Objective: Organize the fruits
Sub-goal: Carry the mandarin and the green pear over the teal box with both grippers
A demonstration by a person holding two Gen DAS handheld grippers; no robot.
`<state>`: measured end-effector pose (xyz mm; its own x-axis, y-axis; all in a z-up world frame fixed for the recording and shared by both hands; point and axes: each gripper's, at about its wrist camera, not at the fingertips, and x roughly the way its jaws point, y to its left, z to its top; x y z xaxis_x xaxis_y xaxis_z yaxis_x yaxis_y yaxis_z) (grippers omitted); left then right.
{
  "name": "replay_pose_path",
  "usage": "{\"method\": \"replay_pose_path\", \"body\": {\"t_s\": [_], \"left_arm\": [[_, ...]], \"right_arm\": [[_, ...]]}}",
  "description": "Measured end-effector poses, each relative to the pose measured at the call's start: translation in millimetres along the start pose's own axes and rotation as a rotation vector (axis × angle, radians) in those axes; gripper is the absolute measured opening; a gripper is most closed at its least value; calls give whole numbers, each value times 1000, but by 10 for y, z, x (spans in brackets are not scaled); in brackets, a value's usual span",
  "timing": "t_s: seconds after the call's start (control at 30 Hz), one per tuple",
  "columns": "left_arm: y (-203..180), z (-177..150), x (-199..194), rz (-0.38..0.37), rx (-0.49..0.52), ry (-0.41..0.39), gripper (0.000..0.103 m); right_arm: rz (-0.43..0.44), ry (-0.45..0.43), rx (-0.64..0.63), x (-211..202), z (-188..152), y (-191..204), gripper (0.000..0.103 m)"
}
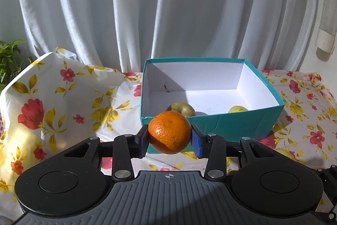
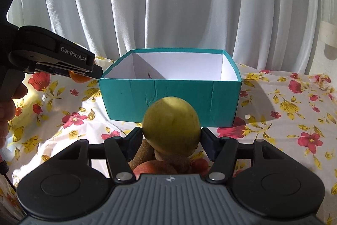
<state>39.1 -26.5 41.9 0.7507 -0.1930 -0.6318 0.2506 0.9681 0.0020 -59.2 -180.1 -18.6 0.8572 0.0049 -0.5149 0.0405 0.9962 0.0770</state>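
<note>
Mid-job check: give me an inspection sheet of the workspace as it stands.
Surface: floral tablecloth, wrinkled.
Job's things: teal box open, two yellowish fruits inside; orange and yellow-green fruit held in front of it; more fruit piled below.
Clutter: nothing seen.
Grippers: left claw clamps the orange; right claw flanks the yellow-green fruit, contact unclear.
Cables: nothing seen.
Surroundings: white curtain, plant.

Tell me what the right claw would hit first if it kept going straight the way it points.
Probably the near wall of the teal cardboard box, directly ahead of the right claw and the yellow-green round fruit between its fingers; depth is uncertain.
</note>
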Motion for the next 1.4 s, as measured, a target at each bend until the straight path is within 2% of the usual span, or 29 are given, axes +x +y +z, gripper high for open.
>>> {"method": "replay_pose_path", "body": {"t_s": [0.03, 0.07, 0.1, 0.2, 0.33, 0.43, 0.53, 0.57, 0.6, 0.63, 0.73, 0.87, 0.97, 1.03, 1.2, 1.33, 1.4], "left_arm": [[-16, 15, 28, -2, 4, 2, 45], [-31, 30, 55, -3, 8, 3, 45], [-50, 45, 81, -5, 11, 3, 45], [-116, 75, 189, -4, 22, 12, 45], [-123, 68, 331, 3, 27, 43, 45], [-108, 96, 426, 14, 20, 54, 45], [-126, 129, 514, 10, 21, 62, 45], [-148, 140, 539, 10, 24, 63, 45], [-162, 147, 558, 7, 27, 65, 45], [-179, 150, 571, 3, 29, 68, 45], [-222, 153, 593, -2, 41, 70, 45], [-243, 153, 605, -7, 47, 71, 45], [-239, 157, 617, -1, 43, 75, 45], [-237, 157, 634, 7, 42, 79, 45], [-239, 154, 638, 17, 45, 82, 45], [-261, 156, 619, 22, 53, 81, 45], [-272, 175, 587, 22, 55, 70, 45]], "right_arm": [[-3, -9, -1, 12, 17, -12, 51], [-10, -25, -5, 15, 45, -22, 24], [-23, -35, -9, 23, 78, -33, 17], [-21, 12, 22, 214, 137, -148, 17], [-17, 90, 89, 400, -71, -313, 17], [-40, 103, 66, 405, -113, -381, 20], [-107, 76, 46, 508, -17, -502, 48], [-136, 72, 36, 586, 29, -540, 78], [-150, 60, 26, 649, 54, -564, 100], [-154, 49, 16, 719, 71, -588, 103], [-130, 73, 2, 962, 88, -583, 103], [-71, 111, -13, 1168, 91, -513, 94], [-39, 128, -33, 1280, 91, -468, 93], [-16, 153, -44, 1363, 73, -423, 89], [34, 236, -56, 1576, 26, -383, 60], [33, 227, -28, 1543, 10, -416, 60], [26, 193, -24, 1437, 44, -444, 60]]}}
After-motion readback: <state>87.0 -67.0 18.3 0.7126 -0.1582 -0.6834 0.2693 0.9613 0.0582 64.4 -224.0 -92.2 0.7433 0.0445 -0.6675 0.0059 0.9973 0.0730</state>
